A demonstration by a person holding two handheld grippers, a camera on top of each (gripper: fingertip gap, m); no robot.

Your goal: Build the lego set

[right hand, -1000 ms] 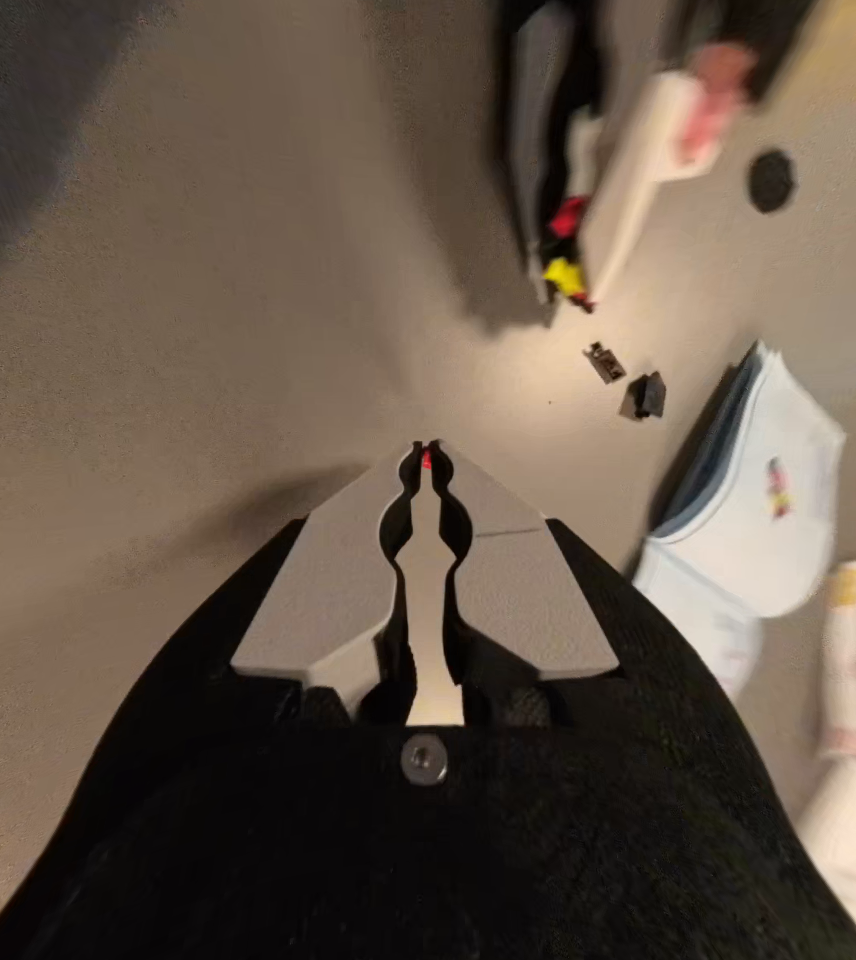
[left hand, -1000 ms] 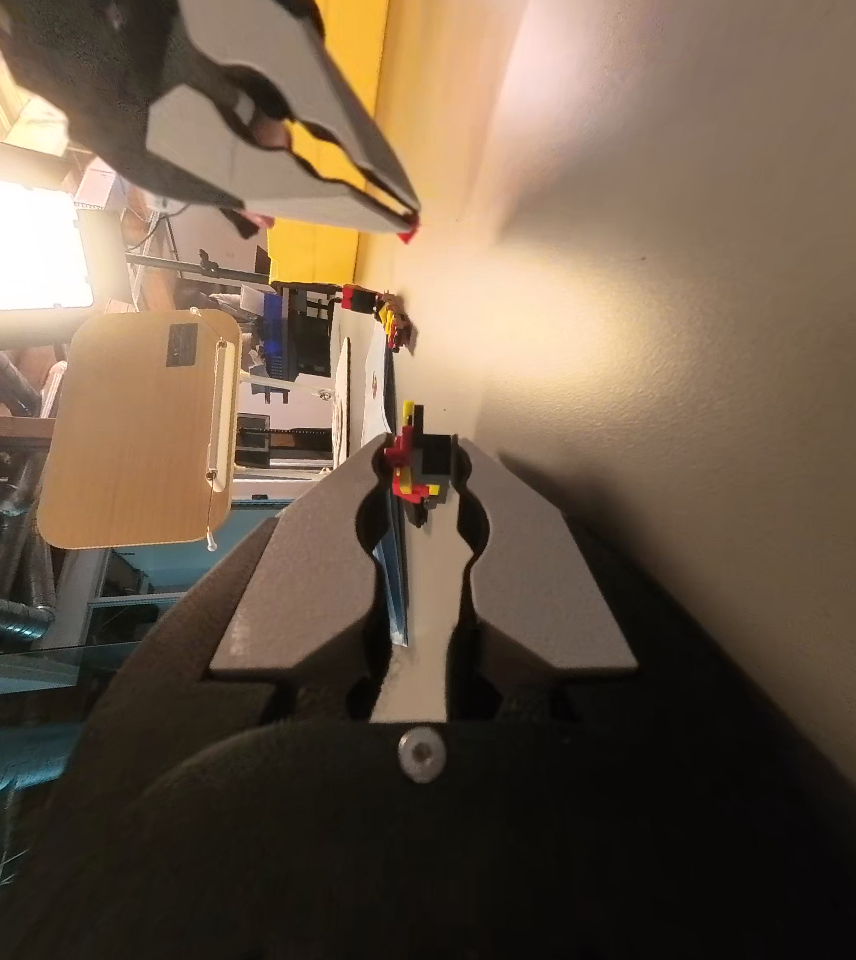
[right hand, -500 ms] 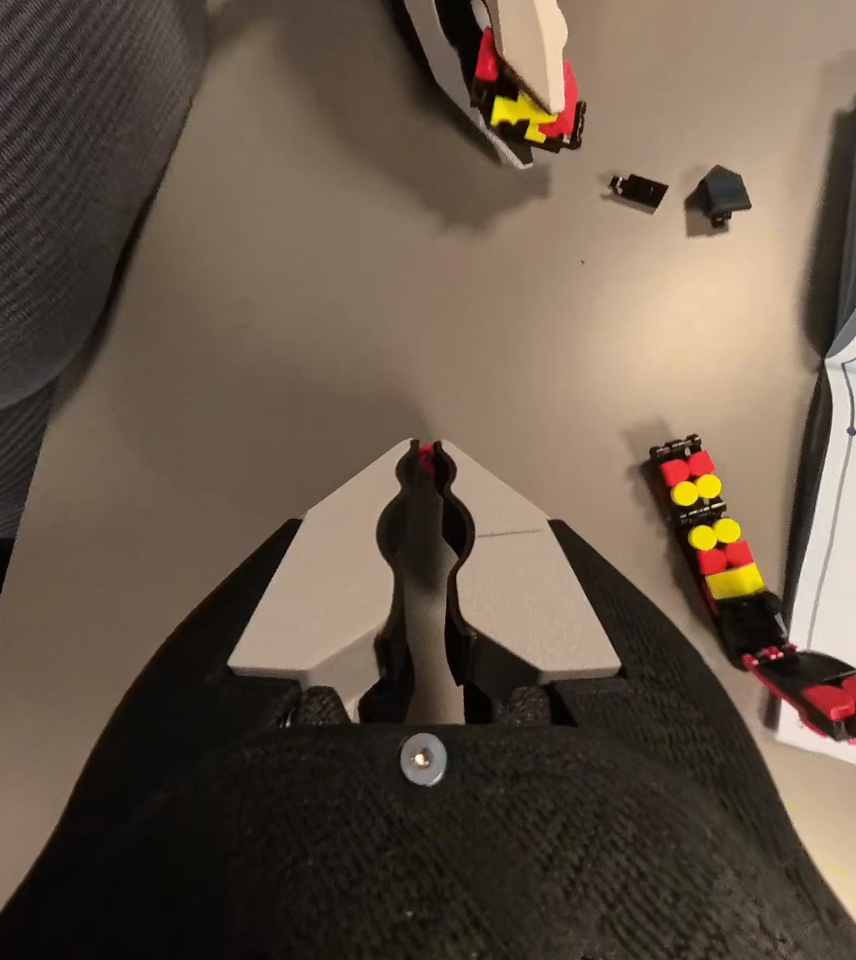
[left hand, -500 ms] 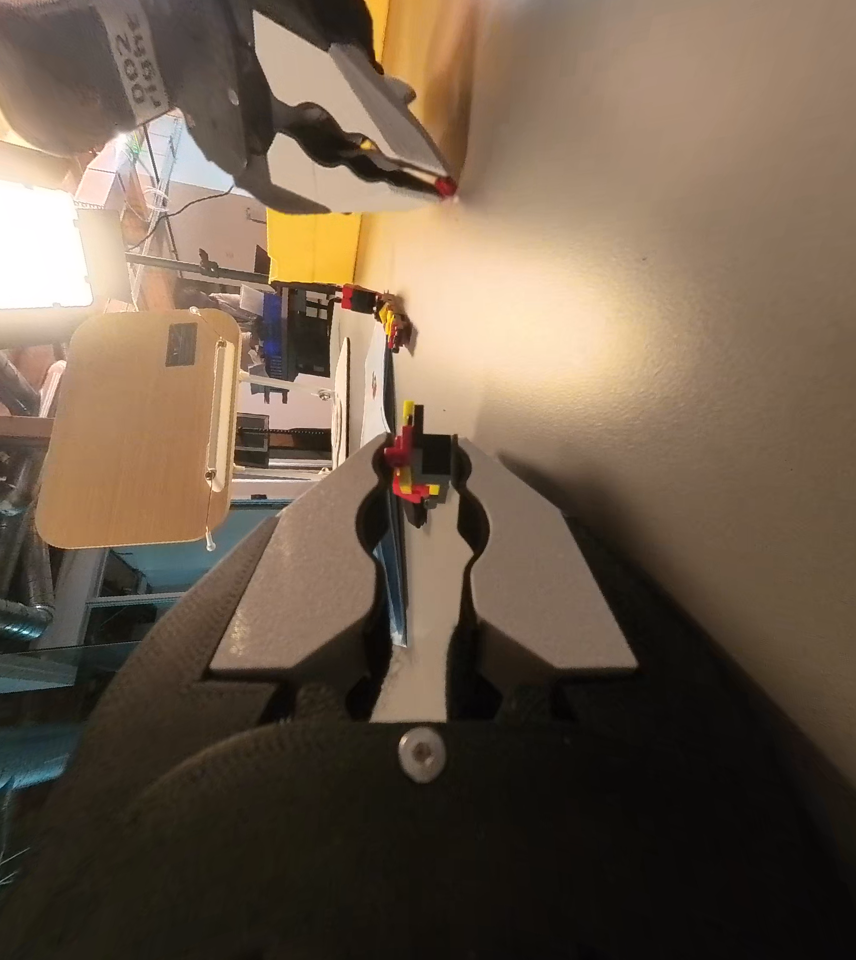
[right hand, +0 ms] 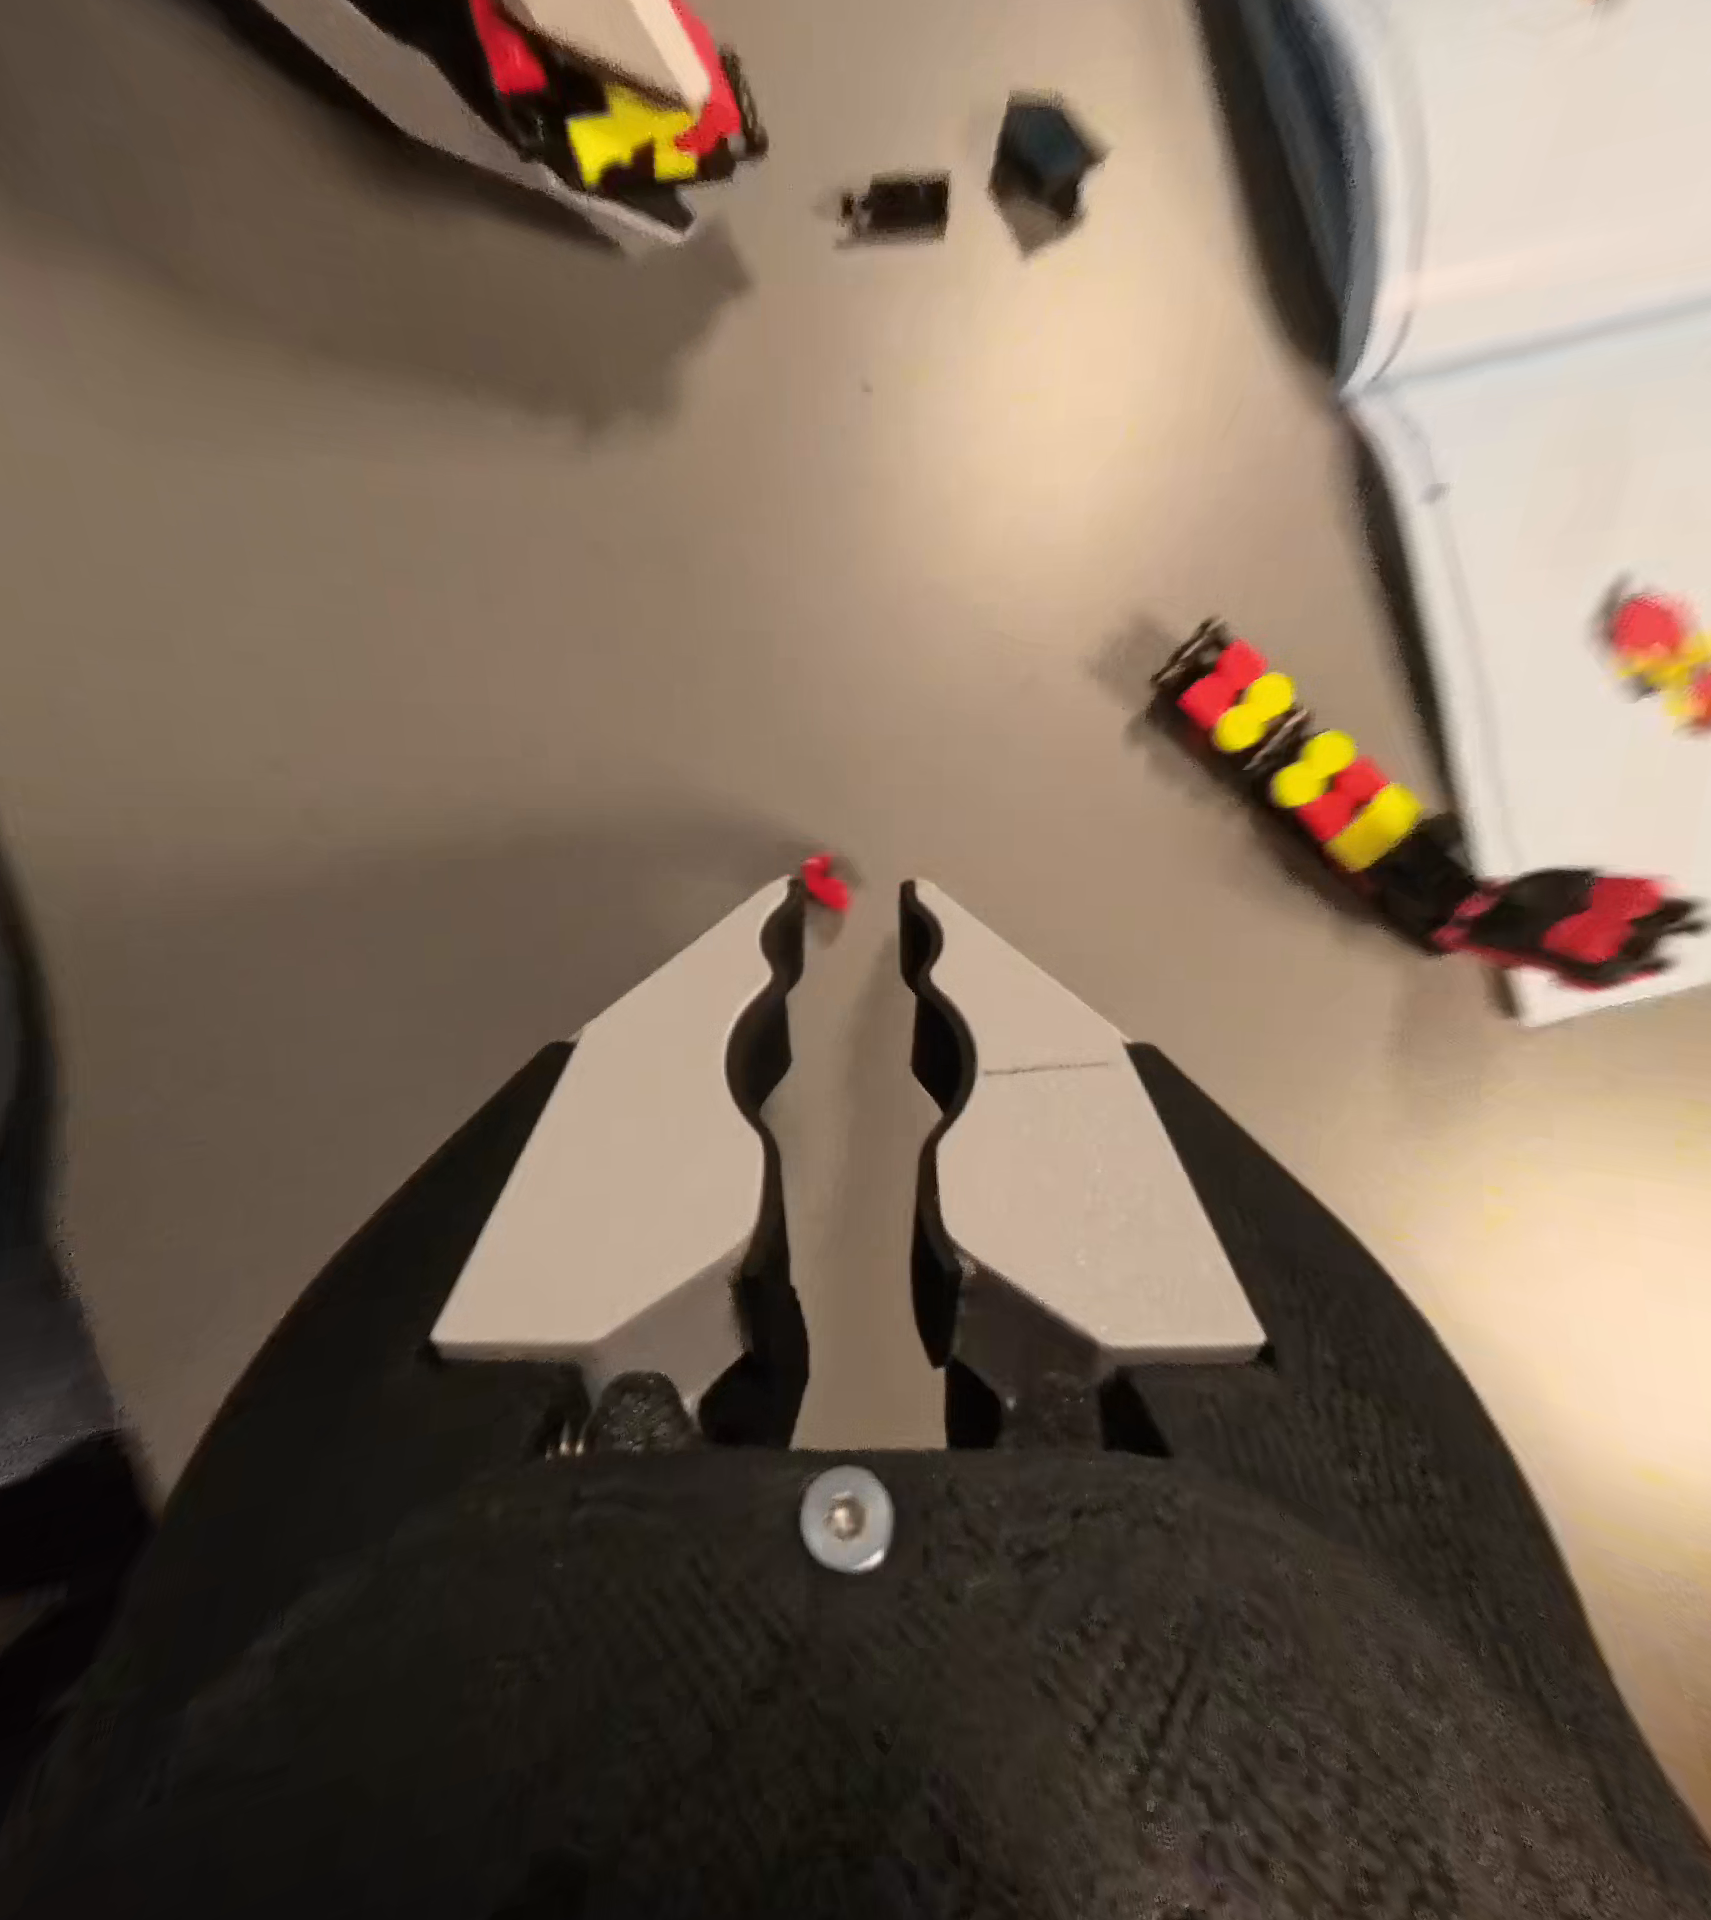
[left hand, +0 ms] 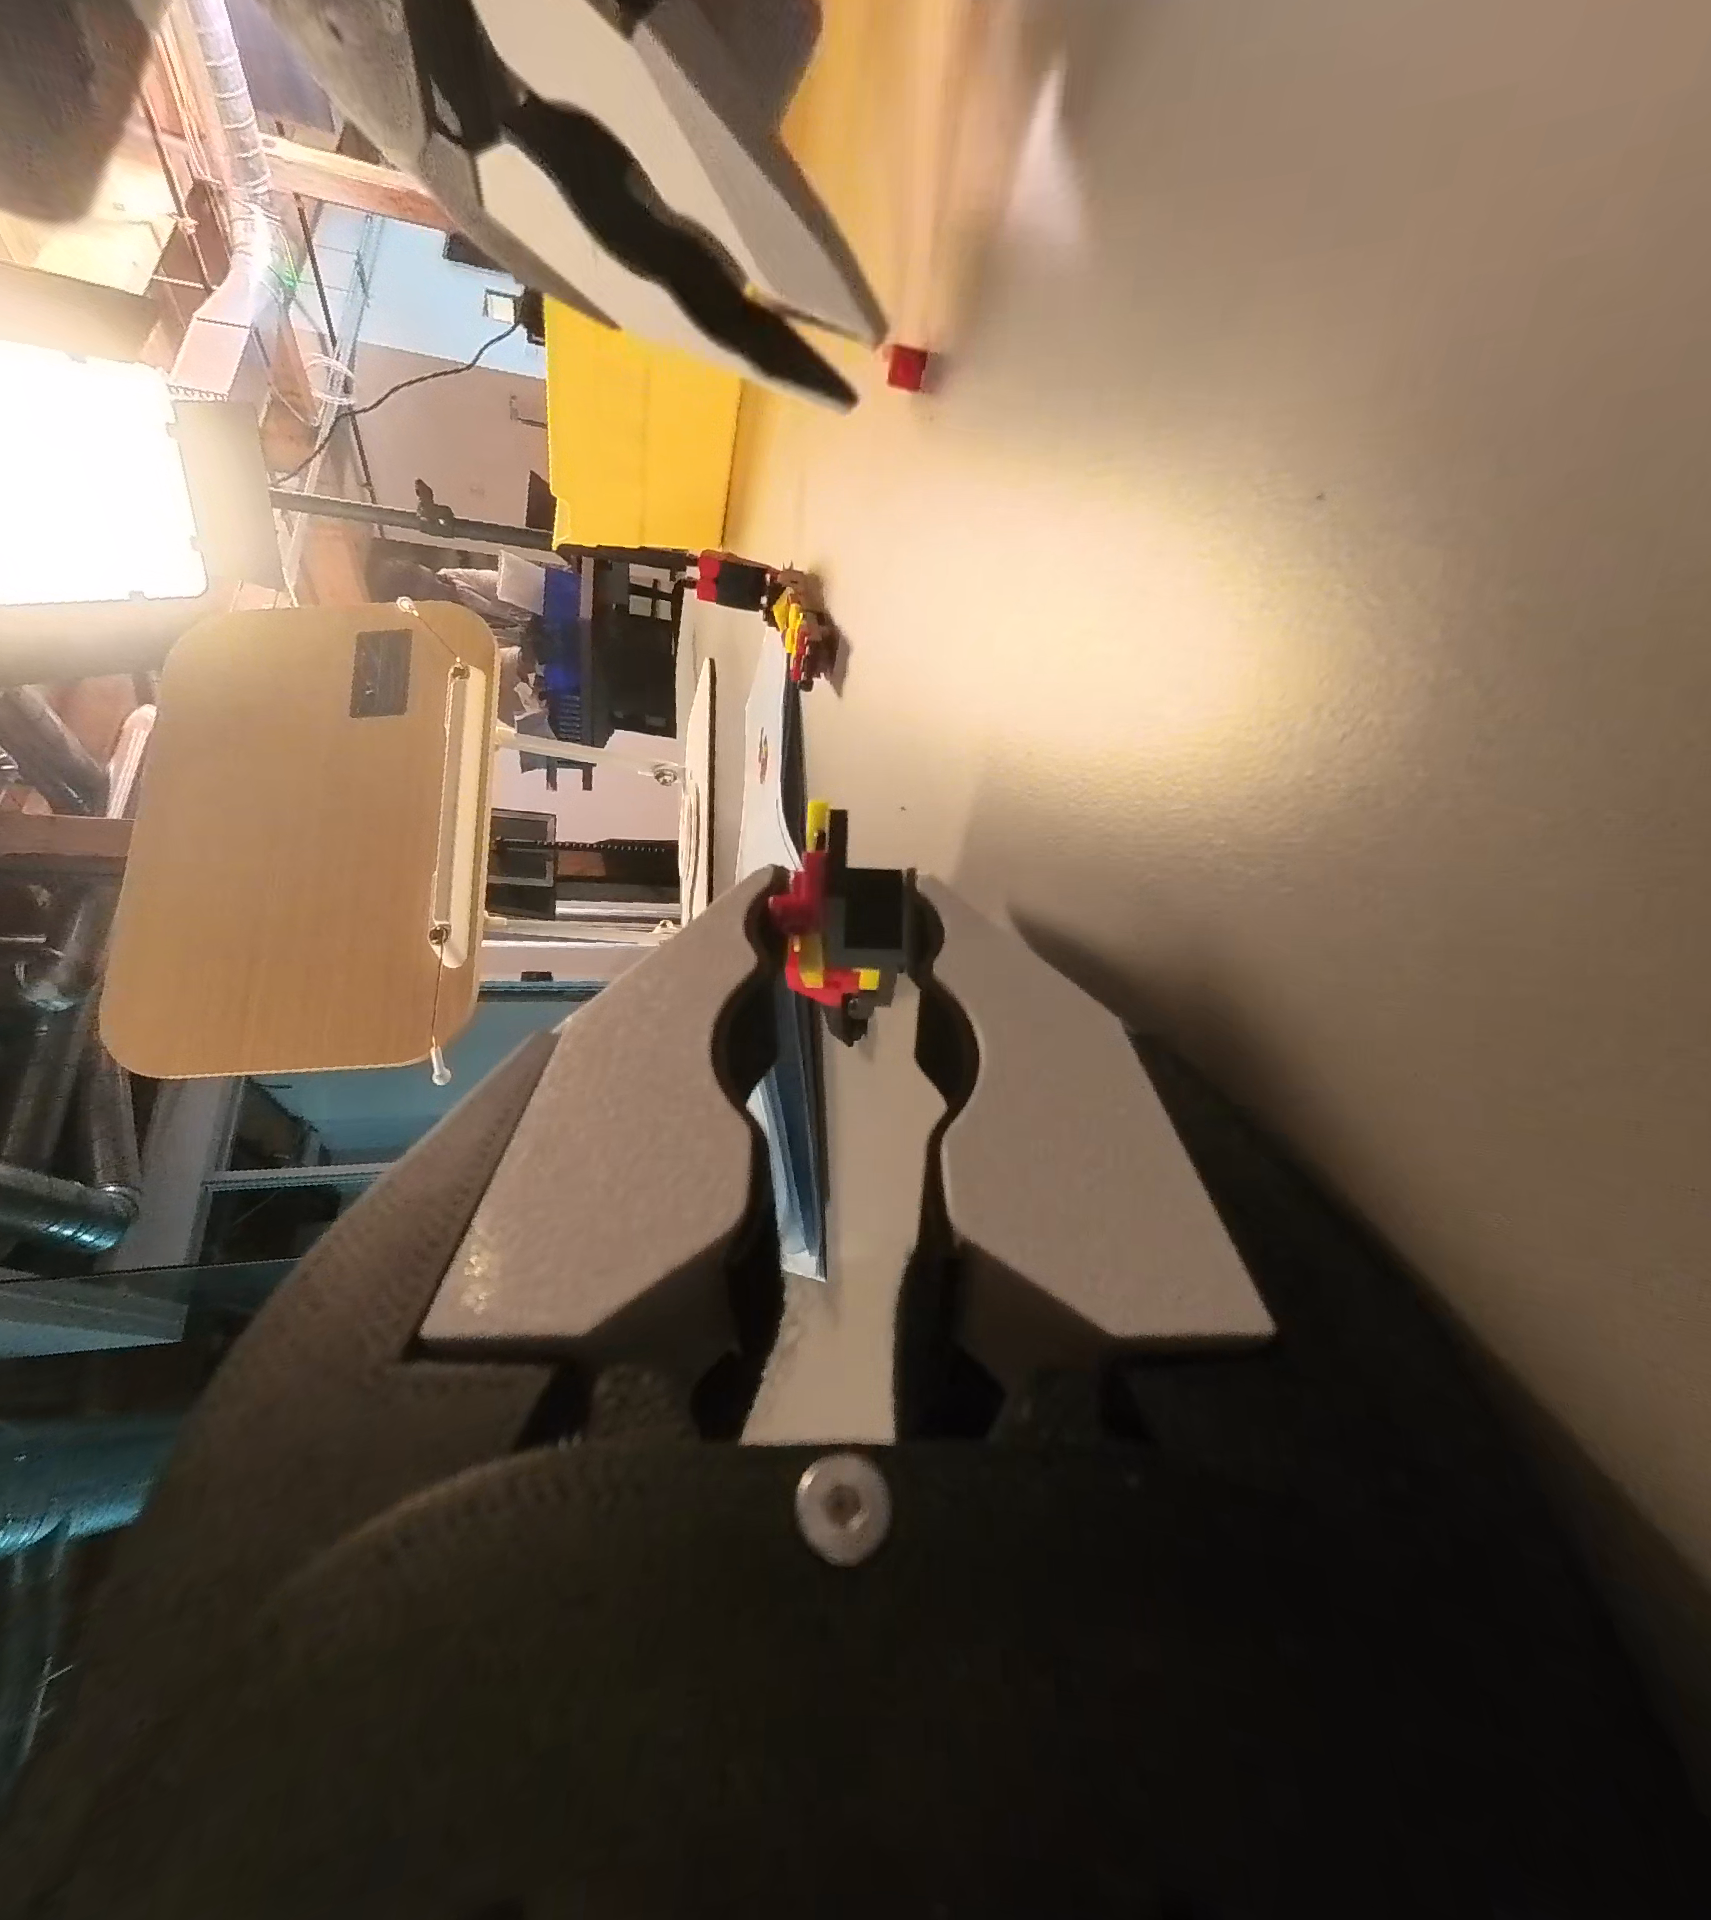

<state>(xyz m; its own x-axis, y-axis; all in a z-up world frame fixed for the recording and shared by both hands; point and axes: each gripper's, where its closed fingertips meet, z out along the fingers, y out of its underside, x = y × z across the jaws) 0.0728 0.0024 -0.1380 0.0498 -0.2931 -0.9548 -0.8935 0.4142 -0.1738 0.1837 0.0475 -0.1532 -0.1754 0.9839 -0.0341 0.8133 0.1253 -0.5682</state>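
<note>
The grey table [right hand: 415,623] fills both views, with a white instruction booklet [right hand: 1609,436] lying at its far right edge. Next in size, the left gripper [left hand: 846,914] is clenched on a small black, red and yellow sub-assembly [left hand: 851,935], held just above the surface. The right gripper [right hand: 846,894] has its jaws parted and empty, with a tiny red piece [right hand: 823,883] lying loose on the table just beside its left fingertip. A long red, yellow and black strip of bricks [right hand: 1308,769] lies near the booklet, and two small black pieces [right hand: 965,187] sit apart close to the left gripper. The step in hand appears to be re-gripping the red piece; it would go best if the right gripper is centred over the piece before closing, with the tips low and square so the piece cannot skid away. The right wrist view alone shows the loose black pieces and the strip from above; the left wrist view alone shows, edge-on, that the red piece [left hand: 908,366] rests on the table, clear of the tips, and a yellow bin [left hand: 643,436] beyond.
</note>
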